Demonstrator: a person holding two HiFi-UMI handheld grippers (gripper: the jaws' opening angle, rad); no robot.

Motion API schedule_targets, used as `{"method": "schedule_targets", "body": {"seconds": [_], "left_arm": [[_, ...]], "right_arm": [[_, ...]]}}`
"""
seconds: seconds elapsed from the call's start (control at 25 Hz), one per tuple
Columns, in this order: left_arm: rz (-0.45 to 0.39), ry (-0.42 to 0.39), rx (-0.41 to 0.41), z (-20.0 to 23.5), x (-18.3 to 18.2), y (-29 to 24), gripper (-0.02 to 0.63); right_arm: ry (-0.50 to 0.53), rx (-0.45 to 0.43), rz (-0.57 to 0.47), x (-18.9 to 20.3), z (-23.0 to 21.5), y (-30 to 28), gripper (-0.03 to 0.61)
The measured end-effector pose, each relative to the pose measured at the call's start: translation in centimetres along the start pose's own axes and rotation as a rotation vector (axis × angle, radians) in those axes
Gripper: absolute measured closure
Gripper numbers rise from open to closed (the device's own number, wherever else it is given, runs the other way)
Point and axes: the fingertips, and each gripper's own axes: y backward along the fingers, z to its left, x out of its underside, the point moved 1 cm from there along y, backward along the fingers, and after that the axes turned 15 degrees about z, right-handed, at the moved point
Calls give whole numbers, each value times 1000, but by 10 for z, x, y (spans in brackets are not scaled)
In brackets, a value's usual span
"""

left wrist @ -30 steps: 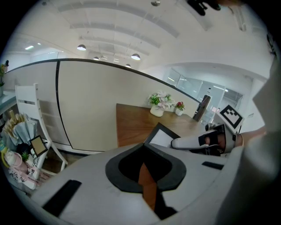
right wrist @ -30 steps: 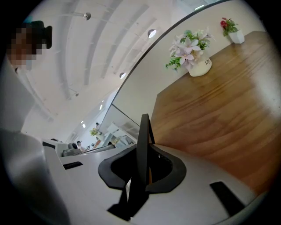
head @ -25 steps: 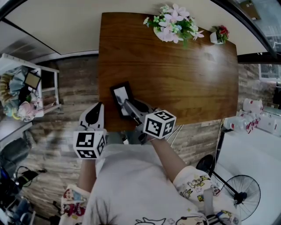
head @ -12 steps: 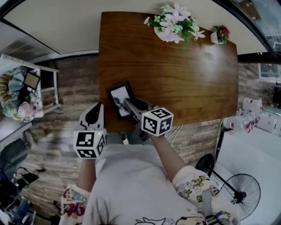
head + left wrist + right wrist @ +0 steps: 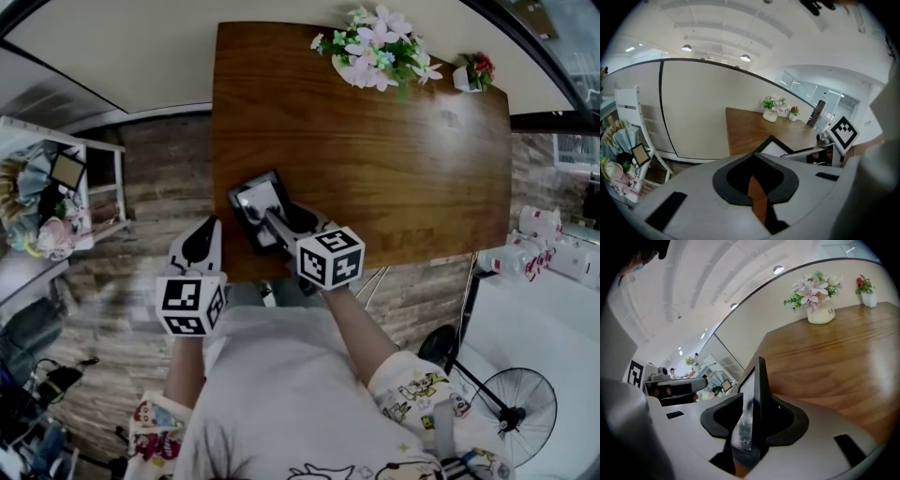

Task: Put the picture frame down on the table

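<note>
A black picture frame (image 5: 257, 202) with a glass front is over the near left corner of the brown wooden table (image 5: 375, 159). My right gripper (image 5: 272, 225) is shut on its lower edge. In the right gripper view the frame (image 5: 758, 390) stands edge-on between the jaws, tilted over the table (image 5: 834, 357). I cannot tell whether it touches the wood. My left gripper (image 5: 200, 239) hangs off the table's near left edge, shut and holding nothing. In the left gripper view the frame (image 5: 776, 147) shows to the right, past the shut left gripper (image 5: 752, 183).
A white pot of pink flowers (image 5: 375, 52) and a small pot with a red plant (image 5: 472, 73) stand at the table's far edge. A white rack (image 5: 84, 187) with clutter stands on the floor at left. A fan (image 5: 516, 412) stands at the lower right.
The right gripper has shifted slightly left and forward with the frame, and the frame's glass now tilts more upward and catches light. The left gripper has not moved.
</note>
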Motion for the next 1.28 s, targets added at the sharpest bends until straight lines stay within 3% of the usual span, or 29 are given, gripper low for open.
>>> {"method": "schedule_targets", "body": {"seconds": [0.32, 0.6, 1.28], "left_arm": [[3, -4, 6, 2, -2, -2, 609], [2, -3, 3, 5, 0, -2, 609], [-5, -3, 8, 9, 3, 1, 610]], "right_arm": [[96, 70, 48, 3, -1, -5, 414], [115, 128, 62, 6, -9, -7, 355], [103, 179, 54, 10, -17, -2, 347]]}}
